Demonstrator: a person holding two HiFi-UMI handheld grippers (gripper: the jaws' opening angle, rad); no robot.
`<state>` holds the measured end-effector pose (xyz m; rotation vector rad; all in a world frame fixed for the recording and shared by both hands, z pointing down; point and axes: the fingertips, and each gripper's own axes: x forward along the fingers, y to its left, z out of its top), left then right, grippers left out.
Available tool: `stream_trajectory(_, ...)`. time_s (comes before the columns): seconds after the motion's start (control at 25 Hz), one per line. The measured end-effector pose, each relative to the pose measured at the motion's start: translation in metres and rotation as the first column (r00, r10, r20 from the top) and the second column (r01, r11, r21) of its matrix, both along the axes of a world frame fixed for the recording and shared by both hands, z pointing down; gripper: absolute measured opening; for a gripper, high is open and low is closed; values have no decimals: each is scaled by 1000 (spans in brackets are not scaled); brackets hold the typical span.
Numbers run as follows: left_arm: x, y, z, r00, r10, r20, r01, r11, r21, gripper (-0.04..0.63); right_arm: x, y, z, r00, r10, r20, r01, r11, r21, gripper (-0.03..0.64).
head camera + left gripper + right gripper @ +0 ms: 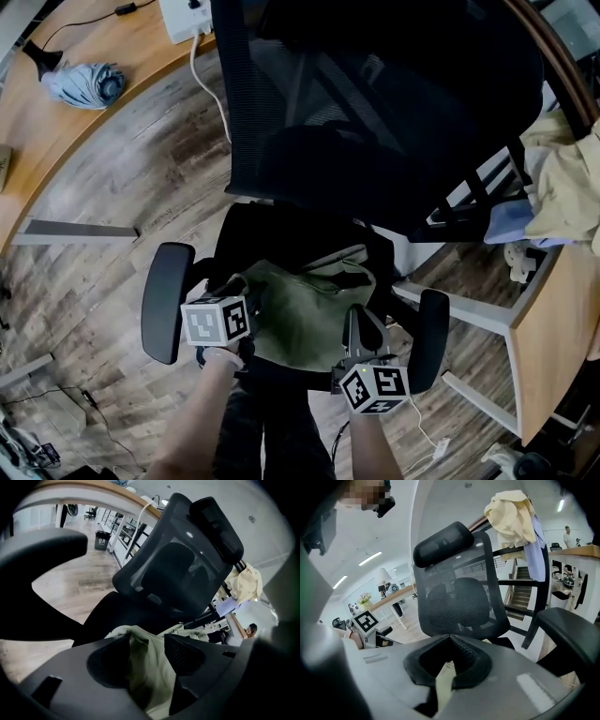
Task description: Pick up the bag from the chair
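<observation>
Head view: black mesh chair [375,122] on a wood floor [112,187]. An olive-green bag [305,314] lies slumped on the chair's seat, between its two armrests. The left gripper [249,314] is at the bag's left edge, just inside the chair's left armrest [167,300]. The right gripper [359,319] is at the bag's right front corner, beside the chair's right armrest [431,342]. A folded umbrella [86,84] rests on a desk well behind and left of the chair.

Left gripper view: the left gripper [147,644] has its jaws spread wide, with a fold of the bag [150,672] rising between them; the pads do not look pressed on the cloth. The chair's backrest [178,573] stands beyond.

Right gripper view: the right gripper [451,641] has its jaws brought together, tips meeting, and a pale strip of the bag [444,681] is pinched between them. The chair's backrest and headrest [459,597] fill the middle. Clothes [513,513] hang behind the chair at upper right.
</observation>
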<state>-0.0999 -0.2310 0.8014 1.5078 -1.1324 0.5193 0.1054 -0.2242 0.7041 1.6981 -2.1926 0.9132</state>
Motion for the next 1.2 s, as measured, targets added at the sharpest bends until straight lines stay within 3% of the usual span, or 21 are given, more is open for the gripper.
stream_trajectory(0.16,5,-3,12,999,20,-49,-21,999,-33,225,10,-5,6,999,29,-21,-29,999,-17,9)
stream_trajectory(0.36,5,-14,24,991,-31,-132,20,996,-82,222,30,-10,20,994,73,-76,-78,995,-65,11)
stream_trajectory(0.4,4,-16,27,990,-36,-140,23,995,-93,208,34,-11,25,993,83,-81,-89,993,-82,36)
stream_trajectory(0.48,3,-16,31,989,-40,-143,25,994,-105,98,41,-13,33,991,104,-88,-114,987,-117,49)
stream_trajectory(0.64,2,-15,30,986,-39,-163,24,995,-93,52,51,-20,50,986,140,-89,-154,970,-188,124)
stream_trajectory(0.92,6,-12,23,984,-12,-178,6,999,-33,37,58,-33,80,974,224,-21,-218,914,-342,231)
stream_trajectory(1.2,7,-4,12,977,32,-212,-22,998,52,32,63,-23,112,947,322,-17,-288,823,-490,236)
